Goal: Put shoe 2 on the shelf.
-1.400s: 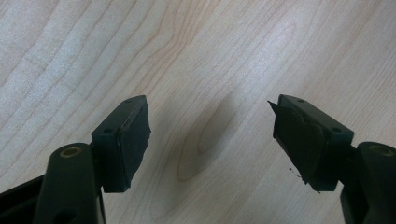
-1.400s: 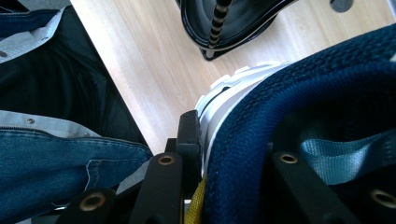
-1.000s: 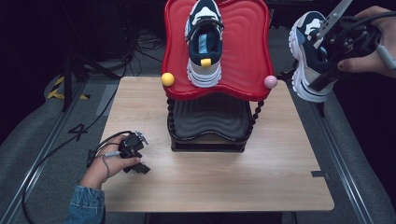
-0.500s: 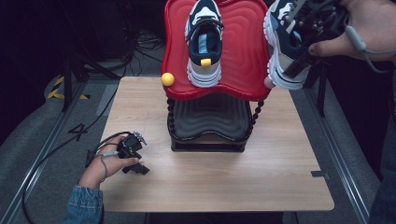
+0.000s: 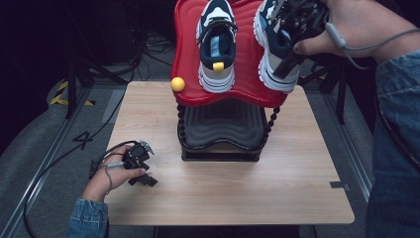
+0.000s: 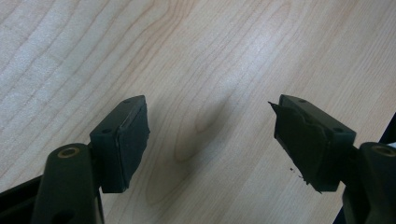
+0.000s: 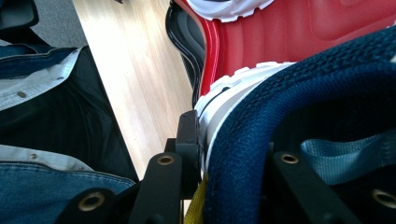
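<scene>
While the right gripper [image 5: 292, 29] pinches the collar of the navy sneaker [image 5: 271, 47] between its fingers [image 7: 189, 140], one outside the heel and one inside the opening, the shoe hangs over the right half of the red tray [image 5: 185, 54], heel toward the person and toe pointing away. Its long axis runs parallel to the sneaker already on the tray [image 5: 216, 44], just beside it. By my reading, the coming move is mostly straight down. Far off, the left gripper [image 5: 138, 166] rests on the tabletop [image 5: 237, 198], fingers spread and empty.
</scene>
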The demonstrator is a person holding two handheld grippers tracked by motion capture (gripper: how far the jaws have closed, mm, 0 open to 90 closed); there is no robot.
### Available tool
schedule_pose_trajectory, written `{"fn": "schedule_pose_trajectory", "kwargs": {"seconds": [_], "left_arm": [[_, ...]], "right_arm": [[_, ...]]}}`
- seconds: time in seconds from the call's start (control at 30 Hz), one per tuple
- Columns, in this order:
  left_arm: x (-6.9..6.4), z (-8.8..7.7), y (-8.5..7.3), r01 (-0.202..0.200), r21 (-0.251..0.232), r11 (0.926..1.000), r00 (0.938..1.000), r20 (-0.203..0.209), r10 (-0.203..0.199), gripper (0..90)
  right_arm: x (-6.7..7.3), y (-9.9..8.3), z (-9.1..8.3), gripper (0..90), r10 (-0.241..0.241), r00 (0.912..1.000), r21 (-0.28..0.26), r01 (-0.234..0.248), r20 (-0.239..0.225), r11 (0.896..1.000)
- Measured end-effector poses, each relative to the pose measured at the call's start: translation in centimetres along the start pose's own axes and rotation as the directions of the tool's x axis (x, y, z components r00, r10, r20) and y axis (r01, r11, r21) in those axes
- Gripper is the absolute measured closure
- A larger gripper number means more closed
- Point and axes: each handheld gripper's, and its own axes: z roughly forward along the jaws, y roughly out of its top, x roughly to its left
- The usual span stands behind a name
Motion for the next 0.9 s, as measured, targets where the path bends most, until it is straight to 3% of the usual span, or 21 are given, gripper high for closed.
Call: {"fn": "schedule_pose_trajectory", "kwargs": {"seconds": [0.13, 0.5, 0.67, 0.9], "left_arm": [[-0.1, 0.0, -0.1, -0.009, -0.009, 0.9999, 0.9999, 0.008, 0.009, 26.7], [-0.2, 0.1, -0.1, -0.018, -0.012, 0.9998, 0.9998, 0.013, 0.018, 26.4], [-0.1, 0.2, -0.2, -0.016, -0.009, 0.9998, 0.9998, 0.014, 0.016, 26.4], [-0.1, 0.2, -0.3, -0.015, -0.006, 0.9999, 0.9999, 0.005, 0.015, 26.3]], "right_arm": [[-0.3, 0.6, 0.6, 73.6, -0.007, 0.9998, -0.012, 0.007, -0.021, 1.000], [-0.9, 2.6, 2.1, 73.3, -0.013, 0.9997, 0.008, 0.014, -0.019, 1.000], [-1.1, 3.5, 2.9, 73.4, -0.009, 0.9999, 0.040, 0.008, 0.012, 0.999], [-1.3, 4.3, 3.8, 73.6, -0.021, 0.9998, 0.036, 0.022, -0.003, 0.999]]}}
